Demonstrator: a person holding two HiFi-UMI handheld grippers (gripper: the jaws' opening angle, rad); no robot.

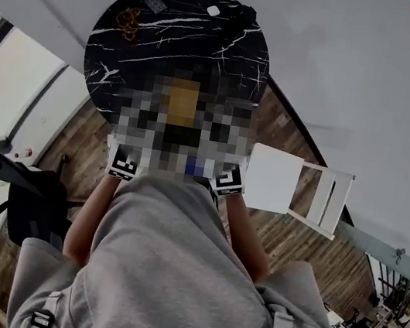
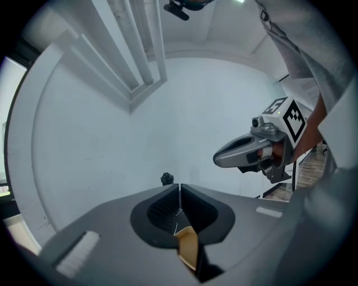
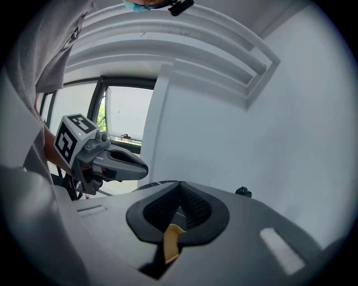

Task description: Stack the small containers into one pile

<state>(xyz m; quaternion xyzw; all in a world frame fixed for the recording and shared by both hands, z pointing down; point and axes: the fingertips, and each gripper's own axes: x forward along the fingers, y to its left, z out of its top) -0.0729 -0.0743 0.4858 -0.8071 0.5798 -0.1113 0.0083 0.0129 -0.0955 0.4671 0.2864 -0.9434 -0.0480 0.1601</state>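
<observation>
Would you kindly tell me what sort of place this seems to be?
Probably an indoor room, perhaps an office or a flat: a round black marble-patterned table stands on wood-plank flooring, with a white chair beside it and large windows.

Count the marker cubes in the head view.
2: left marker cube and right marker cube, both by the black table's near edge; the mosaic between them might hide more.
</observation>
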